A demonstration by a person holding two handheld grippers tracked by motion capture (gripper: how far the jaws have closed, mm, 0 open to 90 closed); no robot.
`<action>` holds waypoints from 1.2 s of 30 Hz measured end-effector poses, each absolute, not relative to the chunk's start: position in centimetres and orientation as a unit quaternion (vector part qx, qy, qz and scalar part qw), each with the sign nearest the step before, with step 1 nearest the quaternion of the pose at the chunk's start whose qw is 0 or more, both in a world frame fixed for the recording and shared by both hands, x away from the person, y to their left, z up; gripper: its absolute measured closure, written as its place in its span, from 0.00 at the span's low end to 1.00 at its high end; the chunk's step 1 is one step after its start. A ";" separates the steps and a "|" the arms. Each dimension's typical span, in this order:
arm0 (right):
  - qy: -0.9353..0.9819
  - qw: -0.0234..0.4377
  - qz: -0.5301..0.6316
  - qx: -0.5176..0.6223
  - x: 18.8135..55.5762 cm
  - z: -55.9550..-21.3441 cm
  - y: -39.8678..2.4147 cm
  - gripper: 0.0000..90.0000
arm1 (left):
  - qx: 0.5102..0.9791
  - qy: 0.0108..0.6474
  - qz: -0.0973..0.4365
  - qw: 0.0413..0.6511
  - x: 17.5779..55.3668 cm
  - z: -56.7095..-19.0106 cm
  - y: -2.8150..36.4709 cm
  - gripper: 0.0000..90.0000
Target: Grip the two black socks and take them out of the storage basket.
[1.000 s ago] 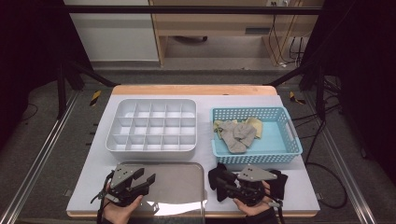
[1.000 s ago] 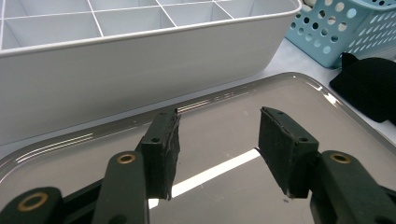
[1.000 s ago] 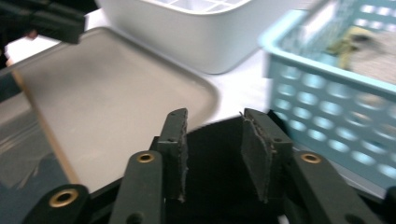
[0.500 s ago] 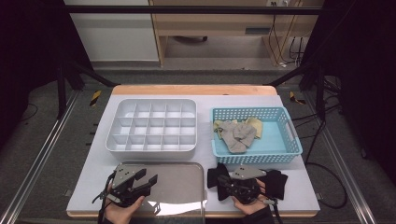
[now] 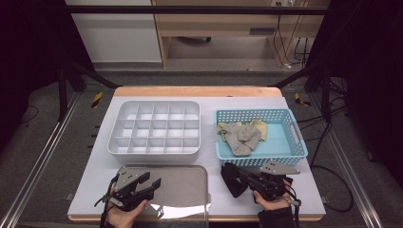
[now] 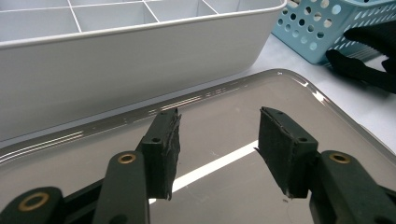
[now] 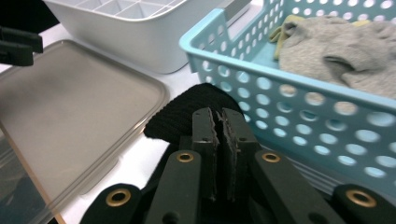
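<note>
A white table (image 5: 294, 190) with a wooden far edge stands on grey carpet (image 5: 62, 156). At 12 o'clock, a wooden desk (image 5: 214, 23) sits beside a white wall panel (image 5: 114, 33). Black curtains (image 5: 375, 71) hang at 3 and 9 o'clock. Cables (image 5: 332, 199) trail at 4 o'clock. A metal rail (image 5: 33, 175) runs at 8 o'clock.

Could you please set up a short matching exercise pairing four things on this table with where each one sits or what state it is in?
Things:
1. black sock
2. grey socks
3. left hand-held gripper
4. white divided organizer

Places or states:
A. heaped inside the blue basket
B. jaws open over the metal tray
C. compartments empty
D. on the table, at the shut right hand-held gripper

Pairs: 1-D, 2-A, 3-B, 4-C
</note>
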State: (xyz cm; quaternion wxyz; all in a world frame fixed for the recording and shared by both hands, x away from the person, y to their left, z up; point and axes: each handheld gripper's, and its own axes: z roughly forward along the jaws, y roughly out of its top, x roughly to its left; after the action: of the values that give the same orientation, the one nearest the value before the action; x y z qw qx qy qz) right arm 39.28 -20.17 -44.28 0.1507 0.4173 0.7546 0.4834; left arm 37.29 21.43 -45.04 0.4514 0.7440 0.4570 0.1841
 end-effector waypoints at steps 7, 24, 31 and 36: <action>0.758 0.134 0.528 0.359 38.8 -42.4 -18.6 0.94 | 0.747 0.448 0.175 0.459 37.2 -45.0 21.2 0.53; 0.840 0.070 0.455 0.286 38.7 -46.6 -8.8 0.94 | 0.756 0.433 0.159 0.465 36.9 -45.0 20.4 0.56; 0.817 0.077 0.486 0.300 39.0 -45.5 -10.2 0.83 | 0.762 0.430 0.155 0.459 36.8 -45.2 19.8 0.57; 0.796 0.123 0.486 0.340 39.8 -44.6 -13.8 0.80 | 0.772 0.424 0.143 0.452 36.8 -45.2 19.0 0.57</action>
State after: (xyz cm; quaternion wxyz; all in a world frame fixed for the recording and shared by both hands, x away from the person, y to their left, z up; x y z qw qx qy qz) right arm 39.78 -13.83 -44.59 0.1227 0.3402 0.7955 0.4861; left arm 36.79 19.00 -45.24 0.4521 0.7716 0.4240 0.1428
